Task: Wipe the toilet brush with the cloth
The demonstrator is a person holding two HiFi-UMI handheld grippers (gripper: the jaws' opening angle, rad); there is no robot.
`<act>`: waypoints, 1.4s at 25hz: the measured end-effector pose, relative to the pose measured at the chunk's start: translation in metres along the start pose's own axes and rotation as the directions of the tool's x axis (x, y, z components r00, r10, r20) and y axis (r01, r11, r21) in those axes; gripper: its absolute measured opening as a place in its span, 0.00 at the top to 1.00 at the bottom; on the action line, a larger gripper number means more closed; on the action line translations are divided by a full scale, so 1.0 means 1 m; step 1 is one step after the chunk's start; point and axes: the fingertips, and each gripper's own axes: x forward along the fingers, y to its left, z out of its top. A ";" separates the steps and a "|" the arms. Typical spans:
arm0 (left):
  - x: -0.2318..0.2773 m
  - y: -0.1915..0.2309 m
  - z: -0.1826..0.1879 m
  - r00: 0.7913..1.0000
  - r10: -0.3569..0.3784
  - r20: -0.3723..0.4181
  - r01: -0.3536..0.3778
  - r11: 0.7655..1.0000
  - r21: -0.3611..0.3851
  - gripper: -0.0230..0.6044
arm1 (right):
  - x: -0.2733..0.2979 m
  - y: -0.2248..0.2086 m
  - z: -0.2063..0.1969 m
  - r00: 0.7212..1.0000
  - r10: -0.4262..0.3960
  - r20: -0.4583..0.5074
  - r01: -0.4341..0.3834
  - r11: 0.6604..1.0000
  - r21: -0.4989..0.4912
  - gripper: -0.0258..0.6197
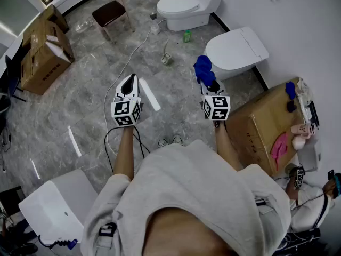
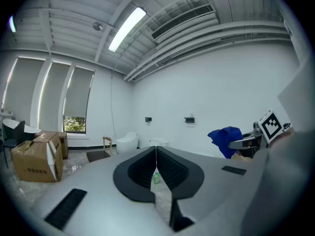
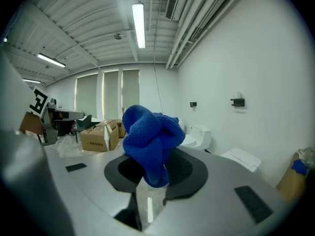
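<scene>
My right gripper [image 1: 210, 85] is shut on a bunched blue cloth [image 1: 203, 69], held above the grey marble floor [image 1: 96, 95]. From the right gripper view the cloth [image 3: 150, 136] bulges up between the jaws and hides their tips. My left gripper [image 1: 129, 83] hangs level with it on the left, shut with nothing in it; its jaws meet in a thin line [image 2: 156, 157]. The cloth [image 2: 225, 140] also shows at the right of the left gripper view. I see no toilet brush in any view.
Two white toilets [image 1: 184, 7] [image 1: 234, 48] stand along the far wall, with a small green bottle [image 1: 186, 36] between them. A cardboard box [image 1: 45, 52] and a chair [image 1: 109, 15] are at the left. Another box [image 1: 266, 122] with small items is at the right. A cable [image 1: 114, 137] lies on the floor.
</scene>
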 end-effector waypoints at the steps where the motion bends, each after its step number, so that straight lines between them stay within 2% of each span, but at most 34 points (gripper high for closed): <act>1: 0.000 0.000 -0.001 1.000 0.001 -0.002 -0.001 1.000 -0.001 0.93 | 0.000 0.000 0.000 1.000 0.001 -0.002 -0.001 1.000 -0.001 0.79; 10: 0.002 0.000 -0.005 1.000 0.008 -0.015 -0.009 1.000 -0.007 0.93 | 0.003 0.001 -0.002 1.000 0.021 -0.005 -0.021 1.000 -0.006 0.79; 19: 0.007 -0.009 -0.009 0.999 0.022 -0.028 -0.022 1.000 -0.016 0.93 | 0.005 -0.009 -0.007 0.999 0.039 -0.007 -0.039 0.999 0.035 0.79; 29: 0.027 -0.030 -0.020 0.999 0.021 -0.043 -0.023 0.999 -0.025 0.93 | 0.014 -0.027 -0.019 0.998 0.061 -0.030 -0.060 0.998 0.036 0.79; 35: 0.051 -0.023 -0.021 0.998 0.020 -0.052 -0.022 0.999 -0.028 0.93 | 0.038 -0.033 -0.020 0.996 0.075 -0.044 -0.073 0.997 0.038 0.79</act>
